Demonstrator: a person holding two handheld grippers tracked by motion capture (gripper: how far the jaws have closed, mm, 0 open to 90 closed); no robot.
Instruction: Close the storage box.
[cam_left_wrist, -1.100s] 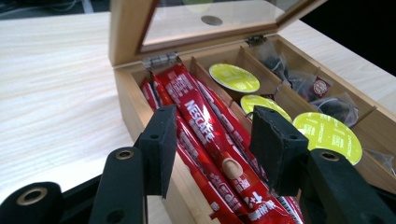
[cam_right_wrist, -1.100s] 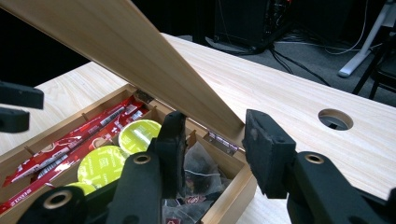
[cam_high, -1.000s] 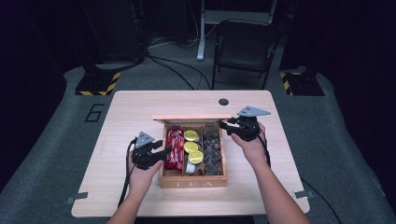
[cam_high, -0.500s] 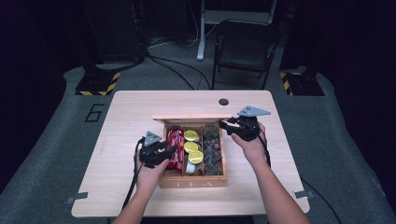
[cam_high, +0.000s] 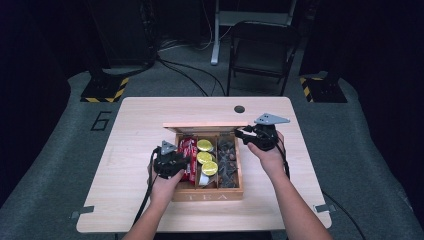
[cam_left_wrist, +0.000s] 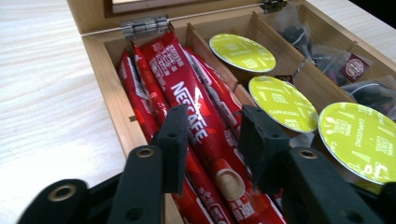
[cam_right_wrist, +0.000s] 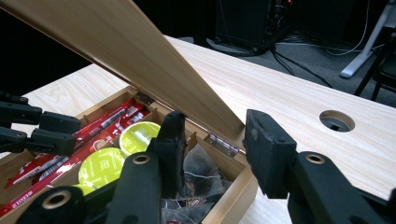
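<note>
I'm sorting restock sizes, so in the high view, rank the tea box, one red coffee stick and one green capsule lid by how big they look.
1. Tea box, clearly largest.
2. Red coffee stick, long and narrow.
3. Green capsule lid, smallest.

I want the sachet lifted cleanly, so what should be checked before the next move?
1. Box lid propped up: ok, right gripper straddles its edge.
2. Left gripper over a red sachet: ok; jaws have just been closing with it between them.
3. Pads pressing the sachet: cannot tell.
4. One sachet only: cannot tell, they overlap.
5. Green pods out of the way: ok, next compartment.
6. Wooden box flat on the table: ok.
</note>
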